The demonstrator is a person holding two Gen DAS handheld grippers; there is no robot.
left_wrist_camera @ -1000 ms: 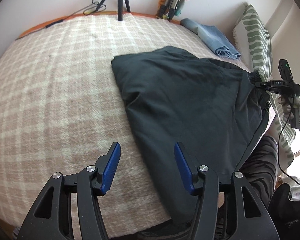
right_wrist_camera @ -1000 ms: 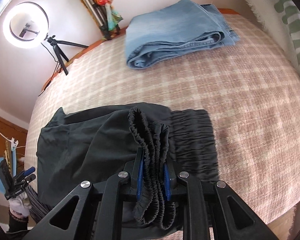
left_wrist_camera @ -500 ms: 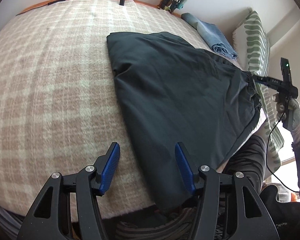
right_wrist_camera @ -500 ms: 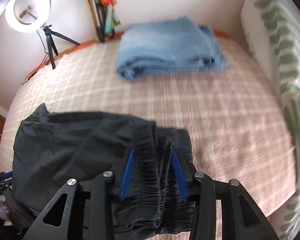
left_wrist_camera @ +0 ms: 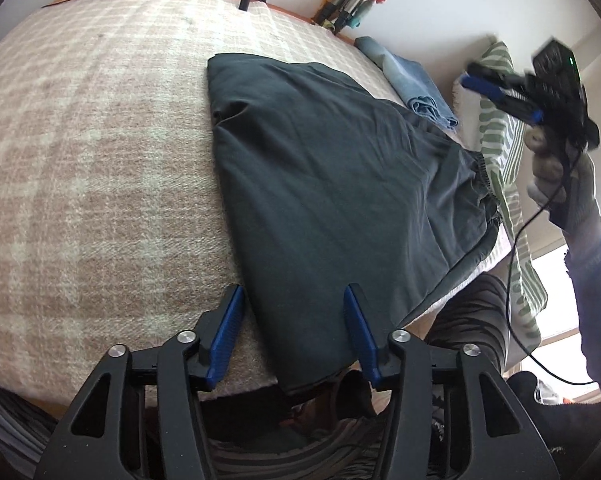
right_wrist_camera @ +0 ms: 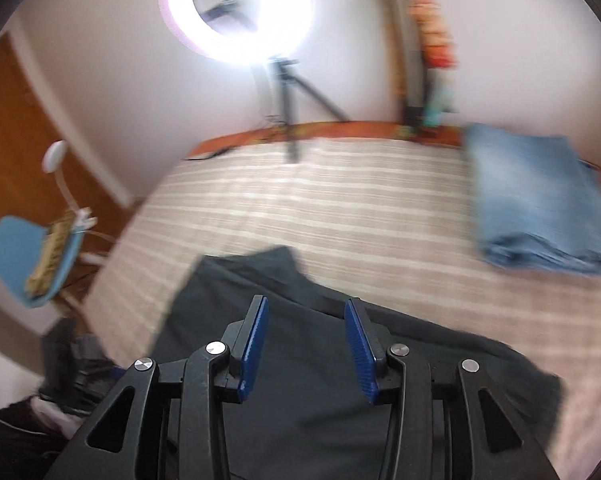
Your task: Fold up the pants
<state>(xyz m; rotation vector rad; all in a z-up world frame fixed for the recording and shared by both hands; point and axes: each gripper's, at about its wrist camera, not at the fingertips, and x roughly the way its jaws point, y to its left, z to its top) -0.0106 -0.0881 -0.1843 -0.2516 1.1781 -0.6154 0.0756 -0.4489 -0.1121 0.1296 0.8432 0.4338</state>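
Blue-padded left tongs [left_wrist_camera: 292, 328] and right tongs [right_wrist_camera: 305, 340] both stand apart, gripping nothing, above dark pants [left_wrist_camera: 340, 184] lying flat on the plaid bed [left_wrist_camera: 92, 168]. Folded jeans [right_wrist_camera: 536, 200] lie well apart.

A bedroom in a home: a bed [left_wrist_camera: 100, 168] covered with a checked blanket, a green-patterned pillow [left_wrist_camera: 500, 148] at its edge, folded jeans [right_wrist_camera: 536, 204] lying on it, a wooden door [right_wrist_camera: 16, 128], a blue chair [right_wrist_camera: 28, 256], and a ring light [right_wrist_camera: 236, 12] on a tripod against the white wall.
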